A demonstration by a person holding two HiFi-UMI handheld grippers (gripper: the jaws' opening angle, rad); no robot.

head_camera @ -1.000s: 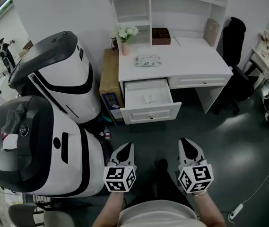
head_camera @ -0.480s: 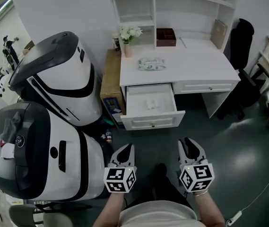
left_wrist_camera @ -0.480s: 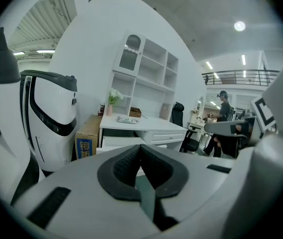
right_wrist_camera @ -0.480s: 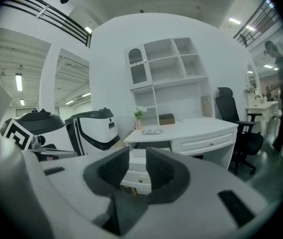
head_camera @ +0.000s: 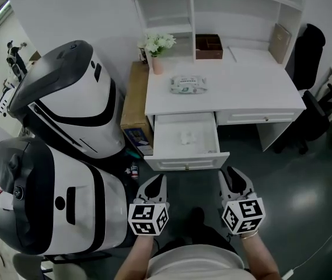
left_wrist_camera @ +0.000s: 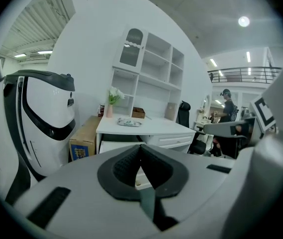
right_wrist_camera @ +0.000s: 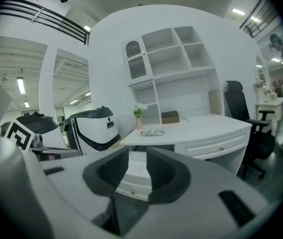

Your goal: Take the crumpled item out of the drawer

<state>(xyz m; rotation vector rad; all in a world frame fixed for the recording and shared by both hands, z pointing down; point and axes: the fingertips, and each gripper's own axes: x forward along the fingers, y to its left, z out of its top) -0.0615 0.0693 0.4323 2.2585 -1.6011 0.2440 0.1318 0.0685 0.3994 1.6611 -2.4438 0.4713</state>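
**Head view.** The person's two forearms reach forward and down from the bottom edge, side by side and level with each other. Each holds its gripper with the marker cube facing up. The left gripper (head_camera: pixel 153 186) has its jaws drawn together to a point. The right gripper (head_camera: pixel 236 181) has its jaws spread. Both pairs of jaws hang above the dark floor (head_camera: pixel 282 179), just short of the front panel of the open drawer (head_camera: pixel 186 161) and not touching it. The crumpled item (head_camera: pixel 187 137), small and white, lies near the middle of the drawer's floor, ahead of the jaws and between the two grippers' lines. Farther ahead, on the white desk (head_camera: pixel 241 83), are a wipes pack (head_camera: pixel 188 85), a flower vase (head_camera: pixel 157 54) and a brown box (head_camera: pixel 208 44). Left of the left jaws stand two large white-and-black machines (head_camera: pixel 66 104), with a cardboard box (head_camera: pixel 135 95) between the nearer one's back and the desk.

**Left gripper view.** The dark pads meet at their tips, pressed together with nothing caught in them. Through the small opening behind the tips a strip of the white drawer shows. The desk and its shelves stand straight ahead beyond the jaws. A person (left_wrist_camera: pixel 227 106) stands far off to the right.

**Right gripper view.** The jaws stand apart with nothing between them. The drawer front is framed in the gap, with the desk top above it. The crumpled item cannot be made out from here.
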